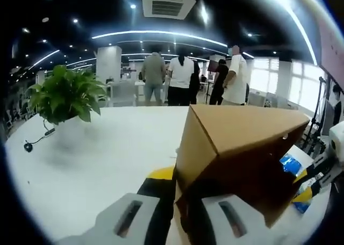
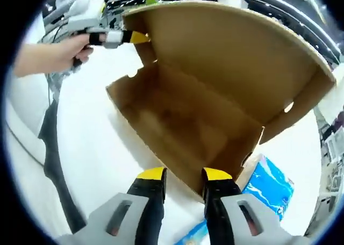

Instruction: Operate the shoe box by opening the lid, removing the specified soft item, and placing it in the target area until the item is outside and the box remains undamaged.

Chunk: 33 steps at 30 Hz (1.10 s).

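Brown shoe box (image 2: 215, 94), blue packet (image 2: 269, 188), white table (image 1: 107, 148).

Here's the shoe box (image 2: 188, 121), brown cardboard, sitting on the white table (image 2: 86, 148) with its lid (image 2: 231, 51) raised high and tilted back, the plain inside in full sight. The right gripper (image 2: 184, 175) sits low, its yellow-tipped jaws parted a little, hanging just at the box's near wall. Up at the top left, the left gripper (image 2: 134, 37), held in a person's hand (image 2: 64, 51), has its yellow tips right at the far corner of the lid; whether they pinch it is hard to tell. Just right of the box lies a blue packet (image 2: 269, 188), close against its corner.
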Each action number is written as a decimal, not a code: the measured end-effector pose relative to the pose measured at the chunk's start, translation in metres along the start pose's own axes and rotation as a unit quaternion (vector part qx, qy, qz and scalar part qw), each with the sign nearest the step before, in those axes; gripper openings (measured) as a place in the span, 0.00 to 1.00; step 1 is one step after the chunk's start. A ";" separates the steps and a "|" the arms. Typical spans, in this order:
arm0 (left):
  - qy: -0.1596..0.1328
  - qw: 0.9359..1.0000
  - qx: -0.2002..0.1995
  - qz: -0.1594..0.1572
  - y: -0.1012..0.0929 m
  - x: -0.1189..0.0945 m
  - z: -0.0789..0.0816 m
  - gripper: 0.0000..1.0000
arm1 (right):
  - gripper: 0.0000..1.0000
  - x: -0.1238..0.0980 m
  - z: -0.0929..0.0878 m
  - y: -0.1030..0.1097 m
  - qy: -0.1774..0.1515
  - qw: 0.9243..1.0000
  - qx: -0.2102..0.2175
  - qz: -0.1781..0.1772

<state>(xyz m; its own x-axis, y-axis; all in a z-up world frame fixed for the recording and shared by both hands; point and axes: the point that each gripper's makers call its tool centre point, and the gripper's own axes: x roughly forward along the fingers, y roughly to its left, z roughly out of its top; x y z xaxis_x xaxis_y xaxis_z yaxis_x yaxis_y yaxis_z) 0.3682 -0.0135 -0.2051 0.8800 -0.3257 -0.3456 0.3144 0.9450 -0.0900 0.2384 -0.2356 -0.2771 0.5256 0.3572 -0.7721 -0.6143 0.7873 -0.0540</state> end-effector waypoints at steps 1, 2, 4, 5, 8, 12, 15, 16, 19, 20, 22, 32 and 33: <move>0.000 1.000 0.000 0.000 0.000 0.000 0.000 0.05 | 0.24 -0.002 0.001 -0.001 -0.009 1.000 0.005 -0.004; 0.001 1.000 -0.001 0.000 0.000 0.000 0.000 0.05 | 0.24 -0.003 0.002 0.000 -0.013 1.000 0.008 -0.004; 0.002 1.000 -0.006 -0.001 0.000 -0.001 0.000 0.05 | 0.24 -0.006 0.002 0.001 -0.014 1.000 0.016 -0.003; 0.002 1.000 -0.005 -0.001 0.000 -0.001 0.000 0.05 | 0.24 -0.007 0.002 0.000 -0.016 1.000 0.017 -0.004; 0.002 1.000 -0.005 -0.002 0.000 -0.001 0.000 0.05 | 0.25 -0.015 0.010 -0.002 -0.034 0.999 0.039 -0.009; -0.002 1.000 -0.002 -0.005 -0.001 -0.003 -0.001 0.05 | 0.30 -0.028 0.018 -0.014 -0.070 0.992 0.099 -0.031; -0.004 1.000 0.000 -0.006 0.000 -0.003 -0.001 0.05 | 0.31 -0.035 0.018 -0.016 -0.071 0.991 0.111 -0.028; -0.005 1.000 0.000 -0.007 0.000 -0.003 -0.001 0.05 | 0.31 -0.041 0.025 -0.025 -0.093 0.988 0.109 -0.051; -0.007 1.000 0.005 -0.008 -0.001 -0.005 -0.001 0.05 | 0.31 -0.051 0.030 -0.037 -0.111 0.984 0.114 -0.079; -0.009 1.000 0.004 -0.009 -0.001 -0.005 -0.002 0.06 | 0.31 -0.054 0.034 -0.044 -0.125 0.982 0.110 -0.092; -0.013 1.000 0.005 -0.009 -0.001 -0.006 -0.003 0.06 | 0.31 -0.058 0.039 -0.054 -0.142 0.978 0.100 -0.113; -0.019 1.000 0.013 -0.016 -0.001 -0.006 -0.004 0.06 | 0.24 -0.077 0.067 -0.093 -0.207 0.960 0.065 -0.177; -0.020 1.000 0.015 -0.017 -0.001 -0.006 -0.004 0.06 | 0.24 -0.075 0.067 -0.095 -0.201 0.962 0.067 -0.172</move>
<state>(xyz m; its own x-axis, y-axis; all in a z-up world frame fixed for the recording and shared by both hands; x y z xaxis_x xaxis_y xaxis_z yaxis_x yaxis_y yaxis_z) 0.3617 -0.0125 -0.2068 0.8817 -0.3591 -0.3060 0.3546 0.9322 -0.0723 0.2968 -0.3031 -0.1717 0.8863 0.2073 -0.4141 -0.2951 0.9420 -0.1599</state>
